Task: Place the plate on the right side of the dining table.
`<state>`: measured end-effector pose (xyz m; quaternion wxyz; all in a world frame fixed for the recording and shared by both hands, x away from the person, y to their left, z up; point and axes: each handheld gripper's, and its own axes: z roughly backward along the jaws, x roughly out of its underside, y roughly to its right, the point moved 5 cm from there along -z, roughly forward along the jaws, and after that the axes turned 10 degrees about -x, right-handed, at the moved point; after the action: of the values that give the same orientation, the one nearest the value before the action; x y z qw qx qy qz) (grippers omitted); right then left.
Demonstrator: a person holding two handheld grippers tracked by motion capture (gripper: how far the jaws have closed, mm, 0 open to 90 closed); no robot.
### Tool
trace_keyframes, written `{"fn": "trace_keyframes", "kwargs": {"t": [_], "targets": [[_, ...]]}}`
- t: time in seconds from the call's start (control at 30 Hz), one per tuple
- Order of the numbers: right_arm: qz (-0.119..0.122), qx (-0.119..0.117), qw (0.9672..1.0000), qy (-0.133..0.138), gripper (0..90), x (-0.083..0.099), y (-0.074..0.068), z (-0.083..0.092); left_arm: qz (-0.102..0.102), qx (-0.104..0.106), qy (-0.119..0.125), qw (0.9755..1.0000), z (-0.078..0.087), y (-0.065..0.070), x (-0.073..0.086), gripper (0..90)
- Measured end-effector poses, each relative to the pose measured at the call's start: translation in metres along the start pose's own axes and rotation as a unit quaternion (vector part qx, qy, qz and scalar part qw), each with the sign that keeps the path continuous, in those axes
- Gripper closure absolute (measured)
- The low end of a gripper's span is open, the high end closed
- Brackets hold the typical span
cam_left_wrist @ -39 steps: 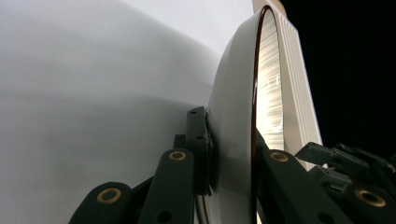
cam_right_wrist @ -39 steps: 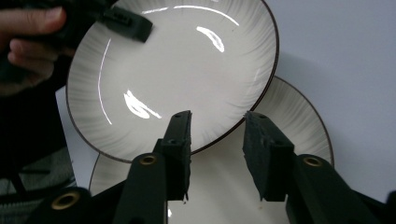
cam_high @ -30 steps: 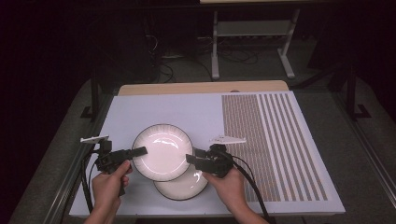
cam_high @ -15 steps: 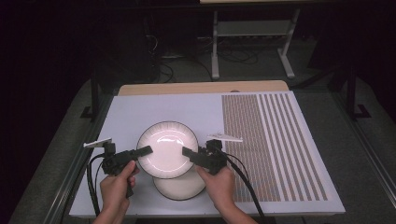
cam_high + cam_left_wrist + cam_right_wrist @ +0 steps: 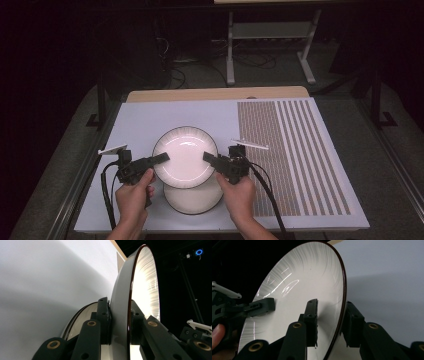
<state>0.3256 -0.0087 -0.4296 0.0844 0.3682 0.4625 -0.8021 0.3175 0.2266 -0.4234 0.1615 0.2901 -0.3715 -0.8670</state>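
A white plate with a dark rim is held up between both grippers, above a second white plate lying on the mat. My left gripper is shut on the raised plate's left rim. In the left gripper view its pads press both faces of the plate, though the jaws have just eased open slightly. My right gripper straddles the right rim. In the right gripper view its jaws have just been closing around the plate, and the inner pad stands slightly off the surface.
The plates are over a white mat whose right part is brown-striped. Past the tabletop's far wooden edge stands a metal rack on a dark floor. Cables trail from both grippers toward the person.
The raised plate and both grippers have shifted right and slightly away from the person, uncovering more of the lower plate. The right jaws have narrowed around the rim.
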Motion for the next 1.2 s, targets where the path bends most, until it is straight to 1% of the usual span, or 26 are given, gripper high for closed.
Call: {"fn": "trace_keyframes", "kwargs": {"t": [0.07, 0.1, 0.13, 0.23, 0.3, 0.4, 0.47, 0.6, 0.8, 0.87, 0.9, 0.97, 1.17, 1.2], "targets": [[-0.003, 0.002, 1.0000, 0.002, 68.3, -0.001, 0.001, 0.001, 0.000, -0.002, 0.000, 1.0000, -0.002, 0.001, 0.000, 74.9], [-0.005, 0.007, 0.9999, 0.007, 69.7, -0.003, 0.002, 0.004, 0.006, -0.006, -0.003, 1.0000, -0.006, 0.003, 0.000, 73.7], [-0.005, 0.008, 0.9999, 0.010, 70.0, -0.003, 0.002, 0.005, 0.006, -0.006, -0.003, 1.0000, -0.006, 0.003, 0.000, 73.4], [-0.016, 0.012, 0.9996, 0.018, 70.5, -0.006, 0.005, 0.008, -0.003, -0.014, 0.000, 0.9999, -0.011, 0.010, 0.001, 73.1], [-0.023, 0.016, 0.9993, 0.023, 70.6, -0.008, 0.008, 0.009, -0.004, -0.016, -0.002, 0.9999, -0.014, 0.014, 0.002, 73.0], [-0.037, 0.019, 0.9986, 0.031, 71.4, -0.010, 0.012, 0.013, -0.006, -0.015, -0.006, 0.9999, -0.019, 0.018, 0.004, 73.1], [-0.042, 0.024, 0.9982, 0.036, 71.3, -0.012, 0.015, 0.016, -0.006, -0.011, -0.010, 0.9999, -0.023, 0.022, 0.005, 73.7], [-0.055, 0.032, 0.9968, 0.048, 71.4, -0.016, 0.023, 0.023, -0.011, -0.008, -0.017, 0.9998, -0.031, 0.030, 0.008, 74.2], [-0.071, 0.040, 0.9946, 0.065, 72.6, -0.021, 0.032, 0.035, -0.011, -0.003, -0.025, 0.9996, -0.044, 0.041, 0.011, 74.4], [-0.072, 0.041, 0.9943, 0.067, 72.7, -0.022, 0.034, 0.037, -0.013, -0.003, -0.027, 0.9995, -0.046, 0.043, 0.011, 74.4], [-0.072, 0.046, 0.9938, 0.072, 72.8, -0.025, 0.036, 0.042, -0.016, 0.001, -0.031, 0.9994, -0.050, 0.048, 0.011, 74.3], [-0.071, 0.049, 0.9934, 0.075, 72.7, -0.027, 0.038, 0.046, -0.022, 0.002, -0.035, 0.9991, -0.054, 0.052, 0.011, 74.3], [-0.078, 0.058, 0.9917, 0.084, 72.7, -0.034, 0.047, 0.056, -0.028, 0.005, -0.040, 0.9988, -0.066, 0.066, 0.010, 74.2], [-0.079, 0.059, 0.9915, 0.085, 72.7, -0.036, 0.048, 0.058, -0.028, 0.005, -0.040, 0.9988, -0.066, 0.066, 0.010, 74.2]]}}
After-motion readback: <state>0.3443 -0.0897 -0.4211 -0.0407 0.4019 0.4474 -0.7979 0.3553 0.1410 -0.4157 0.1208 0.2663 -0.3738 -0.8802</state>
